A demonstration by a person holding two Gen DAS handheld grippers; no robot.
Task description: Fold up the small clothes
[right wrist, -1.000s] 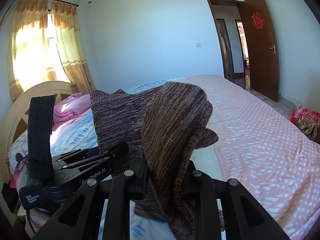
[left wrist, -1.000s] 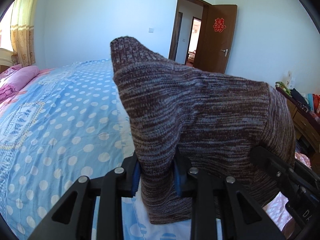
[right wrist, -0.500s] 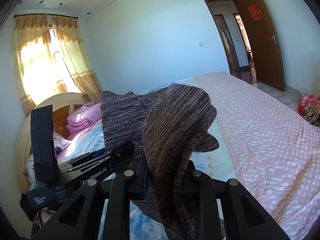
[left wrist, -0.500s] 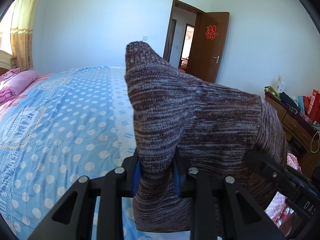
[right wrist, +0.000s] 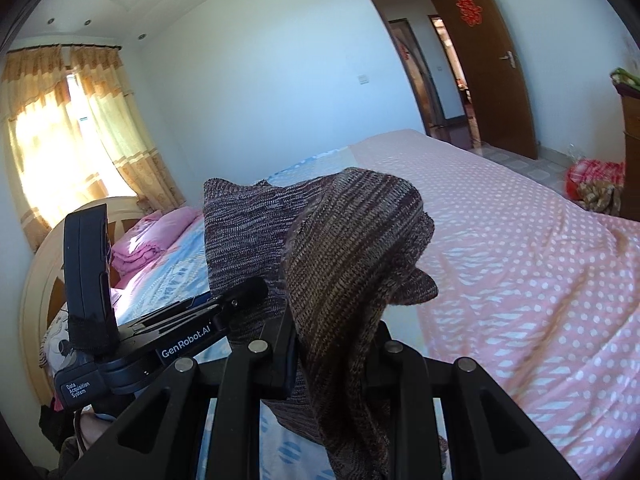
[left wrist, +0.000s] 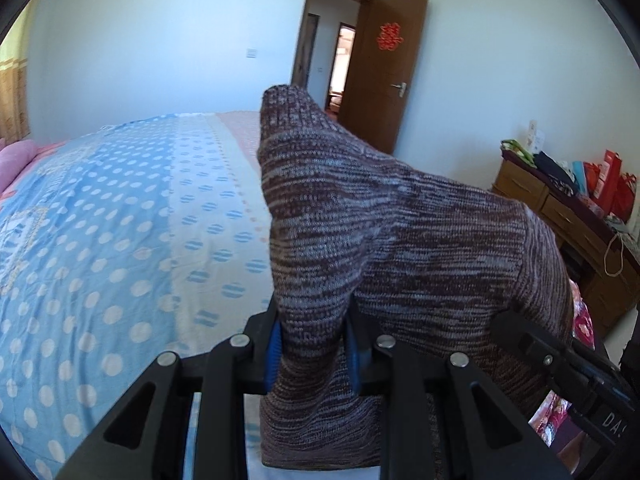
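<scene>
The brown knit garment point(left wrist: 400, 240) hangs in the air above the bed point(left wrist: 120, 220), stretched sideways between the left gripper point(left wrist: 312, 356) and right gripper point(right wrist: 332, 352), each clamped shut on one end, so neither is nearer.

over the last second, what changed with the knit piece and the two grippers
Both grippers swung toward the door side of the room, carrying the brown knit garment along, held up above the bed. Nothing was grabbed or released: the left gripper and the right gripper stay clamped on the same piece, its drape much the same.
</scene>
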